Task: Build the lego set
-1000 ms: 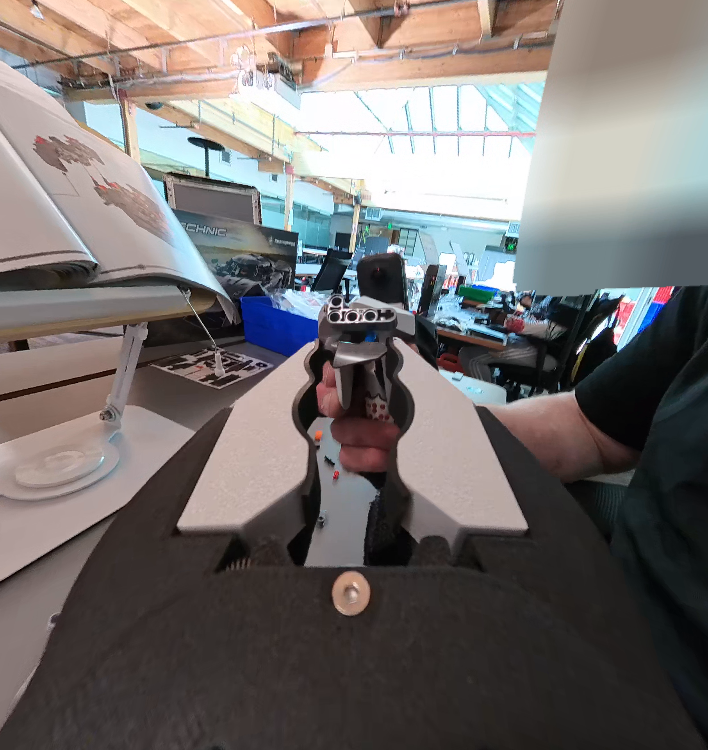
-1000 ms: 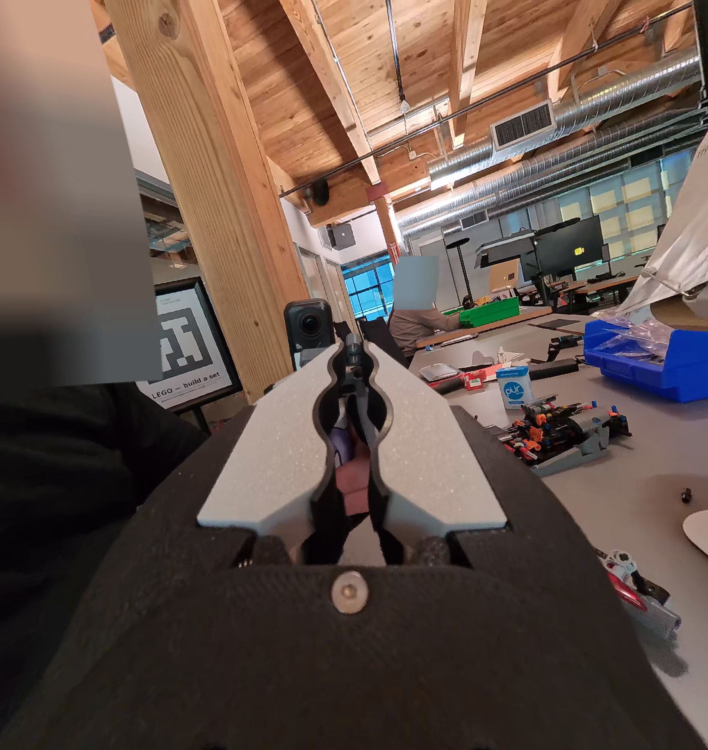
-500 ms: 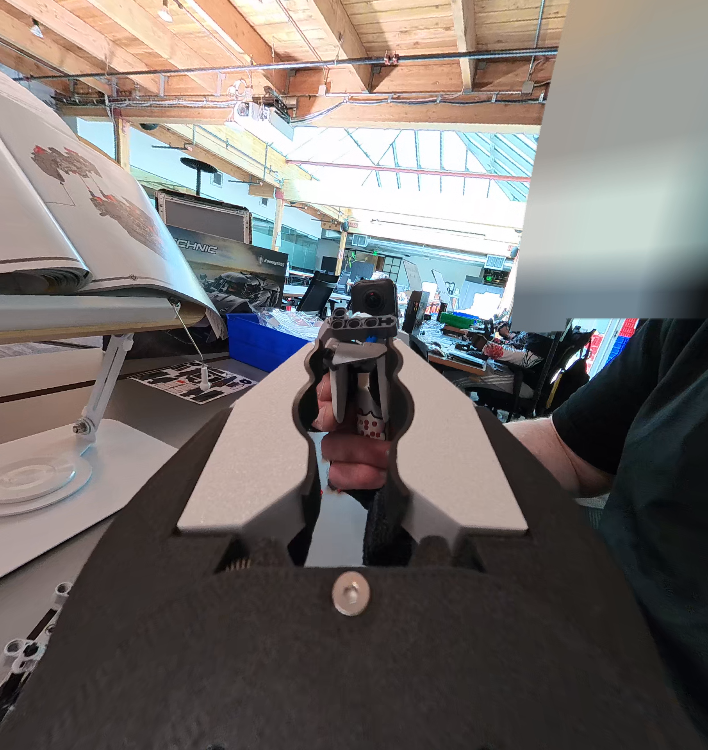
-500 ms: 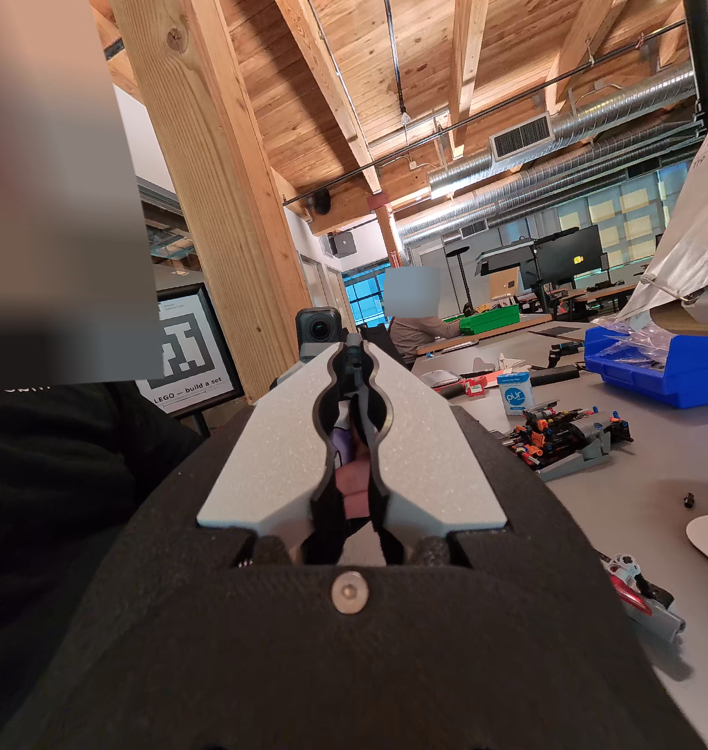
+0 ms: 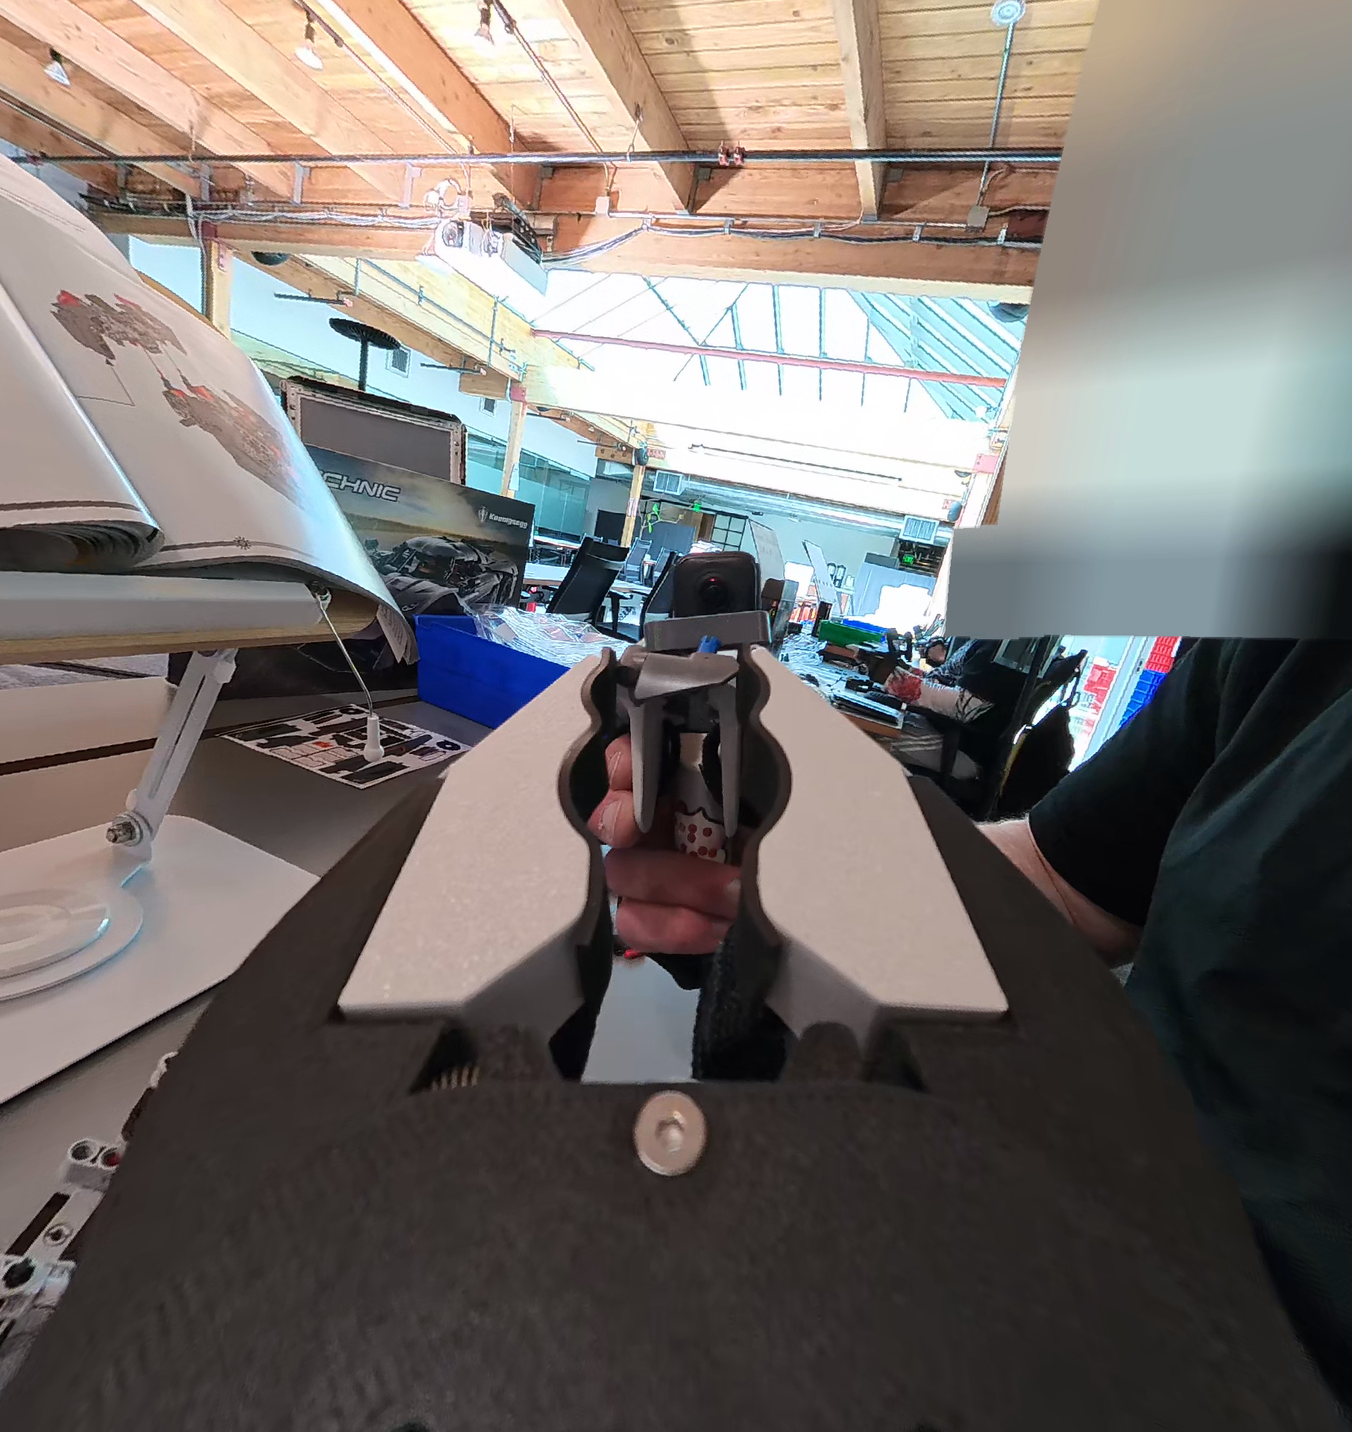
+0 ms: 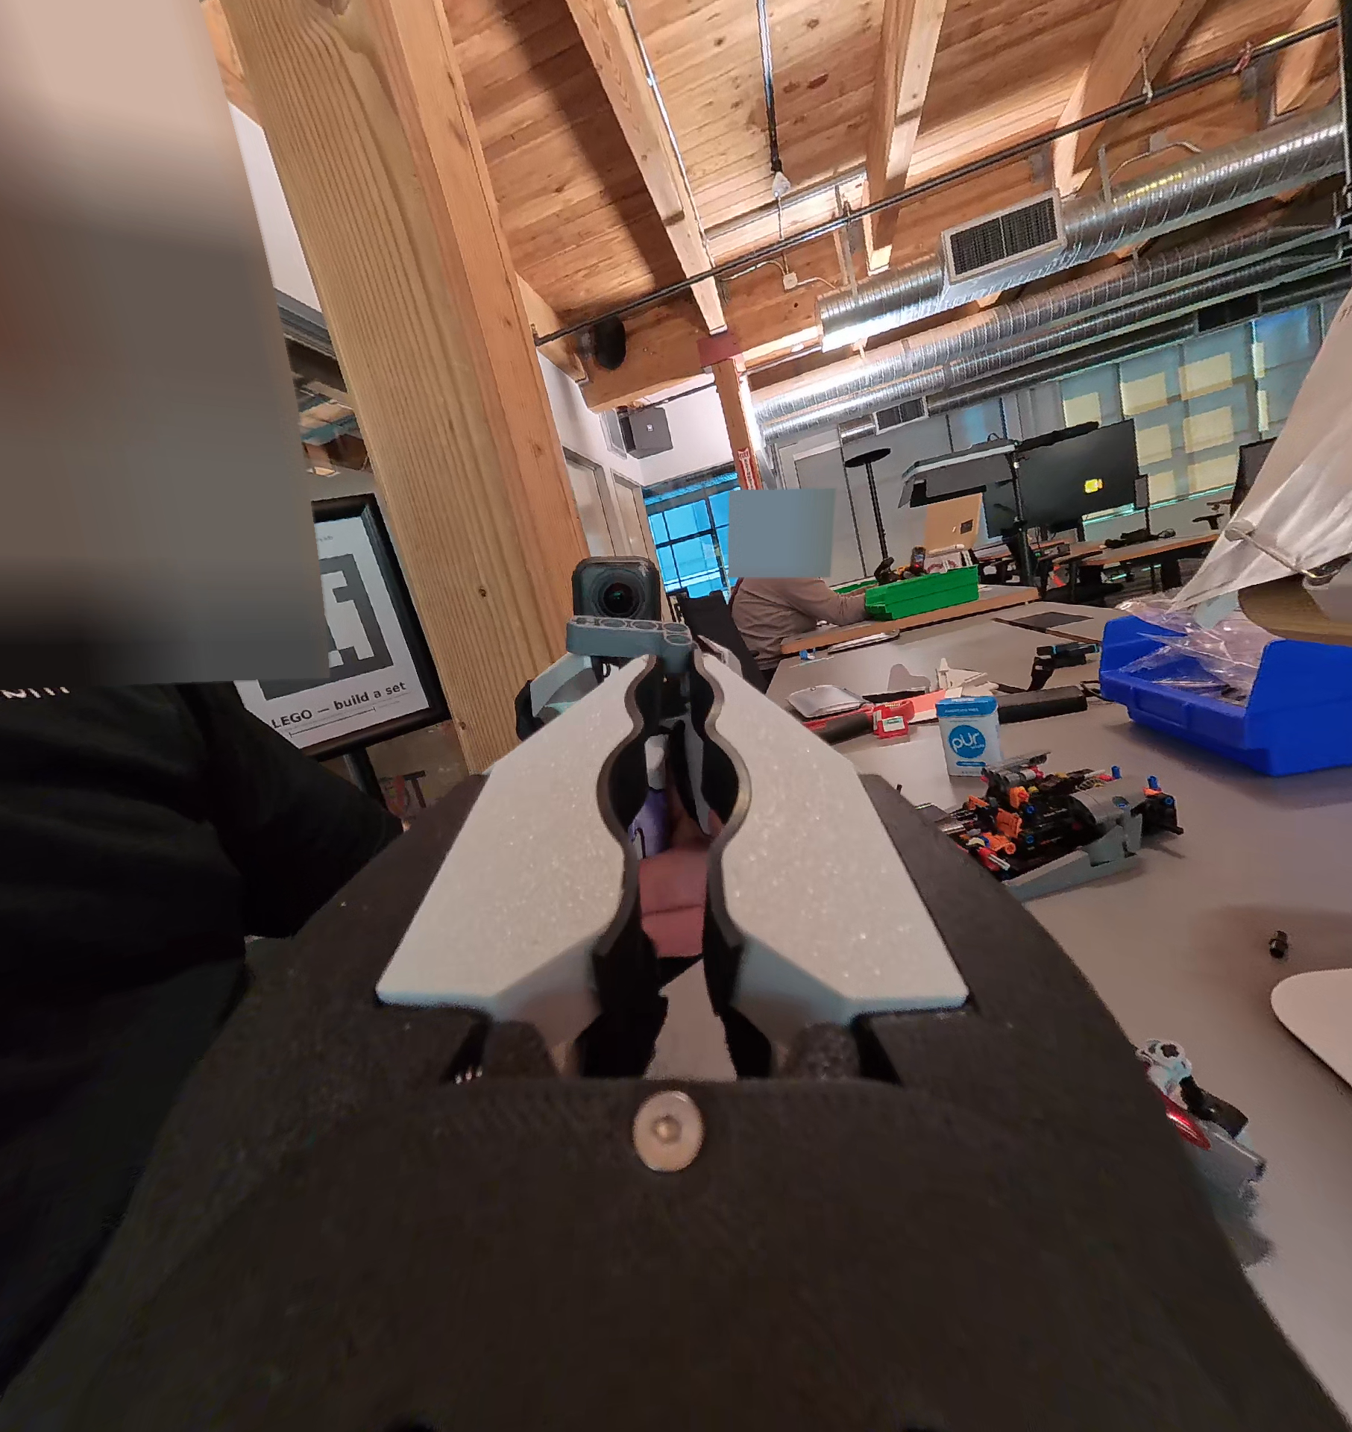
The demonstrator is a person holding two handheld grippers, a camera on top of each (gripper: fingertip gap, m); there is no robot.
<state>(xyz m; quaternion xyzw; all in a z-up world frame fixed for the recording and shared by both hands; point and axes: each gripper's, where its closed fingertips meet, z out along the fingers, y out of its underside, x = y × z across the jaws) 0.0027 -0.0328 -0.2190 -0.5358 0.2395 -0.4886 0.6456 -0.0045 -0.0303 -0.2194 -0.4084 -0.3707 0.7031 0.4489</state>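
Both grippers raised mid-air, facing each other. My left gripper (image 5: 684, 682) clamps small grey lego subassembly with angled panel (image 5: 684, 701); right gripper (image 6: 669, 674) pinches same piece's grey holed beam (image 6: 630, 631). I judge mating step — keep axes aligned, press straight, no twist.

From my right wrist feed, the grey surface (image 6: 1238, 876) carries a partly built lego chassis (image 6: 1060, 821) at two o'clock, a blue parts bin (image 6: 1269, 713) beyond it, and a small white-and-blue box (image 6: 967, 745) between. A red-and-grey lego subassembly (image 6: 1192, 1116) lies at four o'clock. In my left feed, a white stand base (image 5: 91, 914) rests at nine o'clock, a sticker sheet (image 5: 347, 745) at ten.
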